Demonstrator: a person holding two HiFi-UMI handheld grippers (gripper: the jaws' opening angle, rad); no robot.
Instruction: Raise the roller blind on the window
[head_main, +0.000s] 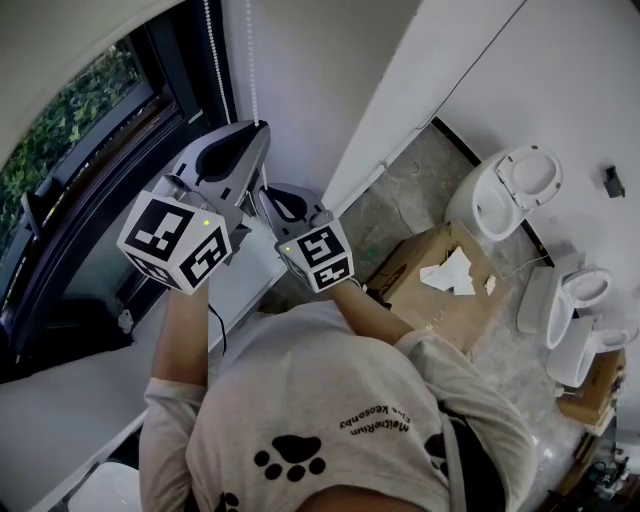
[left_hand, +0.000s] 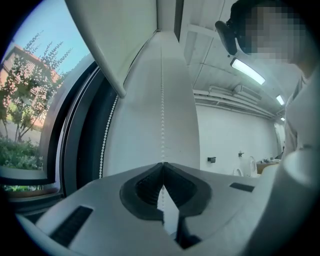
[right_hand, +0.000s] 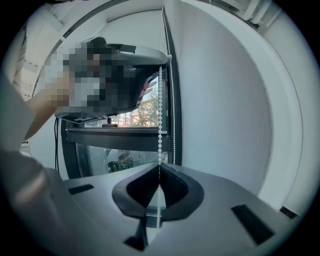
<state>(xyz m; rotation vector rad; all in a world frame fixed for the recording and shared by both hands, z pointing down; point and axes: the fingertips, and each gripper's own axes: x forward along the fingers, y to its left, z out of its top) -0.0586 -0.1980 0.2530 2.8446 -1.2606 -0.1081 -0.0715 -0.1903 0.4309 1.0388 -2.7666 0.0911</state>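
Both sets of jaws are clamping the bead chain (right_hand: 160, 110) at frame centre — left gripper (left_hand: 162, 166) above, right gripper (right_hand: 159, 167) just beneath.

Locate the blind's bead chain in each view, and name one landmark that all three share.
Head view: the bead chain hangs at top centre, down to the tip of the left gripper.
Left gripper view: the chain runs straight down the centre into that gripper's shut jaws.
Right gripper view: the chain hangs at centre, ending in the shut jaws of the right gripper.
Shared landmark: the dark window frame.
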